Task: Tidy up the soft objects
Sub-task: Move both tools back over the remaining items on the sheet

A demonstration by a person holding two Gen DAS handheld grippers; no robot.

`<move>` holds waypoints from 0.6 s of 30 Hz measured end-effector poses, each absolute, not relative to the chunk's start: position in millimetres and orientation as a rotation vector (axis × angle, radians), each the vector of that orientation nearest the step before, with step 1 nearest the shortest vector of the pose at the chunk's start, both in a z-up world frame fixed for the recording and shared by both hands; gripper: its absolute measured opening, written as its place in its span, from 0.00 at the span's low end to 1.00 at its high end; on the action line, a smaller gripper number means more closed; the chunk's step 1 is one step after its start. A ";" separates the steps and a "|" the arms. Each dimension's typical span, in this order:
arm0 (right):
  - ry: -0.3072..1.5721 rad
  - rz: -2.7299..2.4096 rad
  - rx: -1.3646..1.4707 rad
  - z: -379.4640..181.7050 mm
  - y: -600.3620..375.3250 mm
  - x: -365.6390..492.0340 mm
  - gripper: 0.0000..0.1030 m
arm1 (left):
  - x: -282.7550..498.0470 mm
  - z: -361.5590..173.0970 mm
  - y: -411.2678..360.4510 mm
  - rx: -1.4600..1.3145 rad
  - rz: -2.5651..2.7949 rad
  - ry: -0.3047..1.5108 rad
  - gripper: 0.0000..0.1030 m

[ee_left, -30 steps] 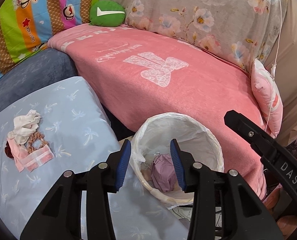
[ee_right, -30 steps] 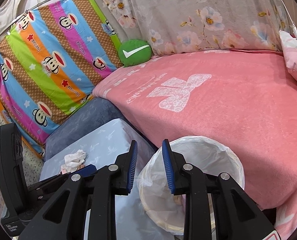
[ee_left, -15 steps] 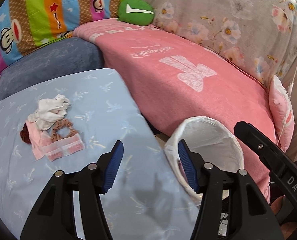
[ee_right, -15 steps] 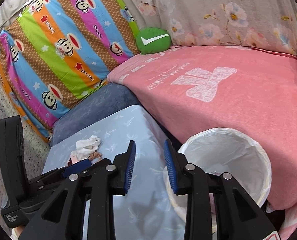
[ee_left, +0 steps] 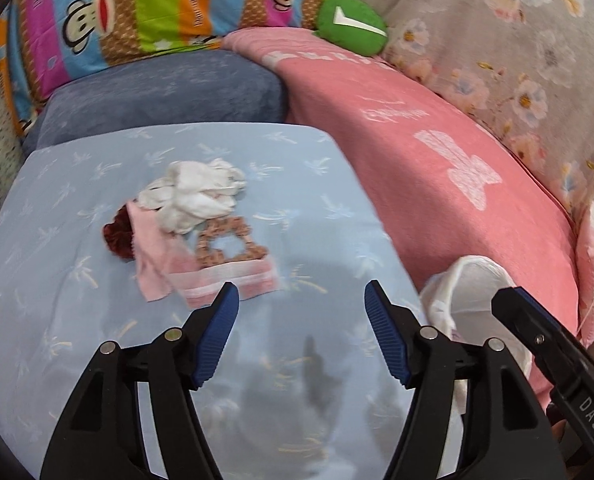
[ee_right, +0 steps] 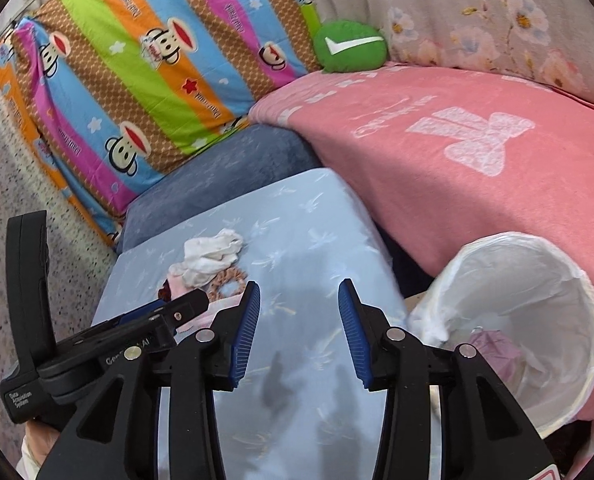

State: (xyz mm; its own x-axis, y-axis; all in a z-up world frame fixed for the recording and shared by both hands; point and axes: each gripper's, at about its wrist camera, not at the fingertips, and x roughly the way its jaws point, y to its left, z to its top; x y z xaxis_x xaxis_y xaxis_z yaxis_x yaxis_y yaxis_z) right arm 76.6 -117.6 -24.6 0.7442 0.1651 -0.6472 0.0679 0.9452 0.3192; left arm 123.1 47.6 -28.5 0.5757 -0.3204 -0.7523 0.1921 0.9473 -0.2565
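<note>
**Both grippers open over the blue cloth, soft pile beyond**

While their jaws were opening with nothing between them, the left gripper (ee_left: 301, 312) and the right gripper (ee_right: 299, 304) hung over the pale blue palm-print cloth (ee_left: 49, 280). On that cloth lay the pile of soft things: a crumpled white cloth (ee_left: 193, 196) on top, a tan scrunchie (ee_left: 227, 242) touching its near edge, a pink striped towel (ee_left: 221, 284) under both, and a dark red scrunchie (ee_left: 117, 236) at the pile's left side. The left gripper's tips stood just short of the towel. To the right of the cloth stood the white lined basket (ee_right: 537, 280), a mauve item (ee_right: 493, 348) inside. "DAS" showed on the right gripper's body in the left wrist view; "Data Acquisition System" was printed on the left gripper's body (ee_right: 19, 398). The striped monkey sheet (ee_right: 137, 80) bore small wording too blurred to read.
</note>
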 end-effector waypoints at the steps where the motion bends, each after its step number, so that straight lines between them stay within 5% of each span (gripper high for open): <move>1: 0.746 0.065 0.333 -29.0 -109.7 81.3 0.41 | 125.6 -31.1 54.5 -0.160 -0.289 0.915 0.61; 18: 0.959 0.150 0.334 -111.2 -18.9 162.5 0.41 | 174.5 -85.8 154.1 -0.252 -0.104 1.010 0.61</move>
